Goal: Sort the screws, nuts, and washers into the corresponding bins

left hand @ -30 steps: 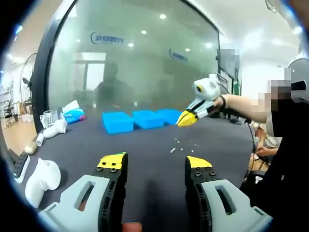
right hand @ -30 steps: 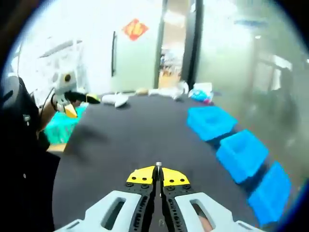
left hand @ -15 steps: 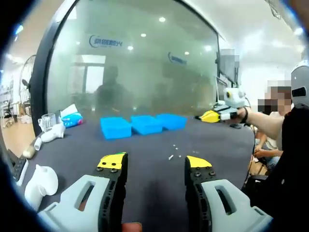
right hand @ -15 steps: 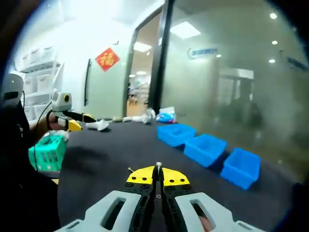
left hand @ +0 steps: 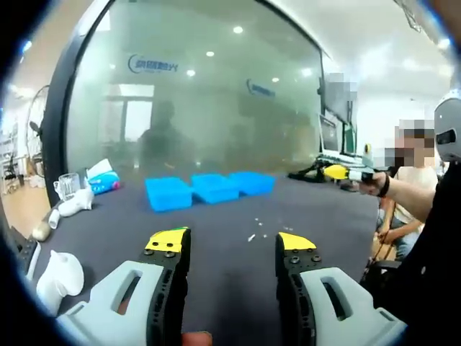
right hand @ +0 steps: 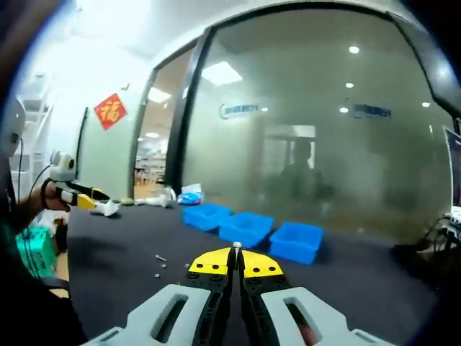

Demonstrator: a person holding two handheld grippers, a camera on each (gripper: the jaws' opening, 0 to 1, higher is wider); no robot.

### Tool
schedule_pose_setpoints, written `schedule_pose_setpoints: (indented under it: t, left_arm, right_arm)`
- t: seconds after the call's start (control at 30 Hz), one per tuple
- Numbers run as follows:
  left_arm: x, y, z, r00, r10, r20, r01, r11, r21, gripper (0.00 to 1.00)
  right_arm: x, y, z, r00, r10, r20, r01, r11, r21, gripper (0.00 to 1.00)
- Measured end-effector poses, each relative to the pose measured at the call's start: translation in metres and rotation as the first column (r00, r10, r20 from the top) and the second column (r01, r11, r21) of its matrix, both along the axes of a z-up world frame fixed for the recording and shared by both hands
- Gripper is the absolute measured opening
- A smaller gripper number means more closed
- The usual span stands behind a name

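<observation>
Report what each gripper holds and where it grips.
The right gripper is shut on a small screw, pinched at its shank between the jaw tips, head sticking out. The left gripper is open, empty.

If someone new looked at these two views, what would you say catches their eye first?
Most striking are the three bright blue bins in a row on the dark table, in front of a frosted glass wall. Next, the right gripper, its yellow-tipped jaws closed on a small screw. The left gripper is held open, with a few small fasteners scattered on the table beyond it.
</observation>
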State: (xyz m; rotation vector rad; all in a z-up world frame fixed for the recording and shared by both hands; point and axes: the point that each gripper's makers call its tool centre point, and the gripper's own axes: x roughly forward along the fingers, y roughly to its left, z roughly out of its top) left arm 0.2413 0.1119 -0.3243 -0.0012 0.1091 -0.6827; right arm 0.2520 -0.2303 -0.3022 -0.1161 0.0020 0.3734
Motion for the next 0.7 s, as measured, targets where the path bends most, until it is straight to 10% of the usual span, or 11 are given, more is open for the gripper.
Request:
schedule_pose_setpoints:
  t: [0.27,0.7]
  left_arm:
    - [-0.002,-0.001,0.0,1.0,-0.002,0.001,0.002,1.0,-0.004,0.46]
    - [-0.001,0.005,0.0,1.0,0.011,0.003,-0.011,1.0,-0.006,0.46]
  right_arm:
    - [0.016,-0.011,0.008,0.999,-0.032,0.013,0.032,0.999,0.01,0.01]
    - [0.099,-0.02,0.018,0.999,-0.038,-0.007,0.038,0.999,0.004,0.01]
